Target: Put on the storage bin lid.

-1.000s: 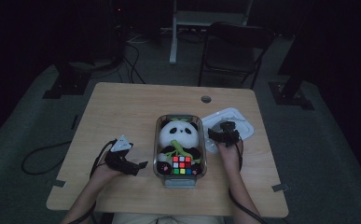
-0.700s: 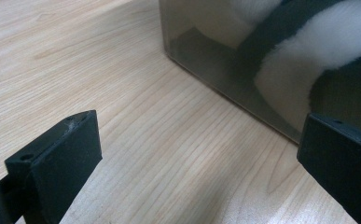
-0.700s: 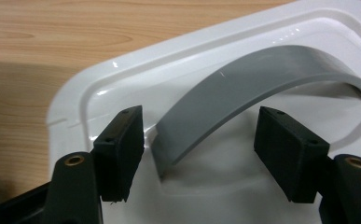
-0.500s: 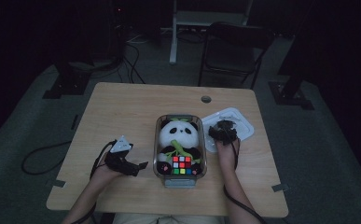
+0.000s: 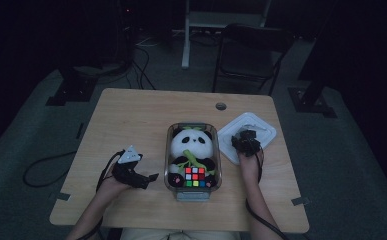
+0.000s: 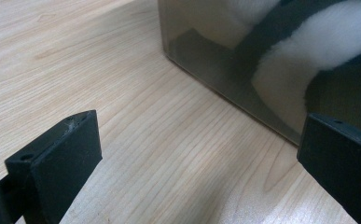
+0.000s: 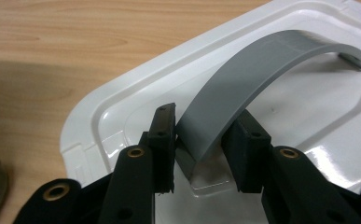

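Grey handle strap arches across the white lid, running from frame bottom to upper right; the right claw has been closing and straddles its near end (pads apparently just touching). Left claw gapes wide, empty, on the tabletop.
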{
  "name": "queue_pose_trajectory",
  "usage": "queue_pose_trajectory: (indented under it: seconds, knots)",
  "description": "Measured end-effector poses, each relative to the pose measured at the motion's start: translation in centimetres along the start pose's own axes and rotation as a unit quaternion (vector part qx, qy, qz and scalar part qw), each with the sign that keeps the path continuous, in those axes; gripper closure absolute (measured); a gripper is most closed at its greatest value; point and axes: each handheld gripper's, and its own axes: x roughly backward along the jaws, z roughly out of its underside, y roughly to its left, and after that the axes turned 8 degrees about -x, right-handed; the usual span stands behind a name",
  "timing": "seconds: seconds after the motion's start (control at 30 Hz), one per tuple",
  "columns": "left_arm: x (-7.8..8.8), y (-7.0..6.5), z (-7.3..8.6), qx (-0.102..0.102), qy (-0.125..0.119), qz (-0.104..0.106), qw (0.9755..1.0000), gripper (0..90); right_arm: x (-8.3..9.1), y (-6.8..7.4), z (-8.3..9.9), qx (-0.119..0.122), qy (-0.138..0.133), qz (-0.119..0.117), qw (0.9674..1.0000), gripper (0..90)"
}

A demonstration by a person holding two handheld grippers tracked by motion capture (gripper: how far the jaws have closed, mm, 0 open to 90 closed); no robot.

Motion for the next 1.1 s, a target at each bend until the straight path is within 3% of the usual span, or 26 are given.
queue_pose_trajectory:
  seconds: [0.27, 0.6, 0.9, 0.97, 1.03, 1.1]
  knots:
    - [0.0, 0.0, 0.0, 0.001, -0.001, -0.001, 1.0000, 0.5, 2.4, -2.3, 1.3, 0.021, 0.007, -0.049, 0.9985, 65.3]
    - [0.0, 0.0, 0.0, 0.003, -0.001, 0.000, 1.0000, 0.5, 4.5, -3.2, 2.9, 0.058, 0.013, -0.101, 0.9931, 65.1]
    - [0.0, 0.0, 0.0, 0.004, -0.001, 0.000, 1.0000, 0.5, 4.1, -3.5, 3.9, 0.059, 0.018, -0.100, 0.9930, 64.3]
    - [0.0, 0.0, 0.0, 0.004, 0.000, -0.001, 1.0000, 0.4, 4.2, -3.4, 3.9, 0.060, 0.018, -0.094, 0.9936, 58.1]
    - [0.0, 0.0, 0.0, 0.003, 0.000, 0.000, 1.0000, 0.5, 4.3, -3.4, 3.8, 0.044, 0.021, -0.089, 0.9949, 48.7]
    - [0.0, 0.0, 0.0, 0.002, 0.000, -0.002, 1.0000, 0.5, 4.7, -3.2, 3.9, 0.034, 0.015, -0.073, 0.9966, 46.2]
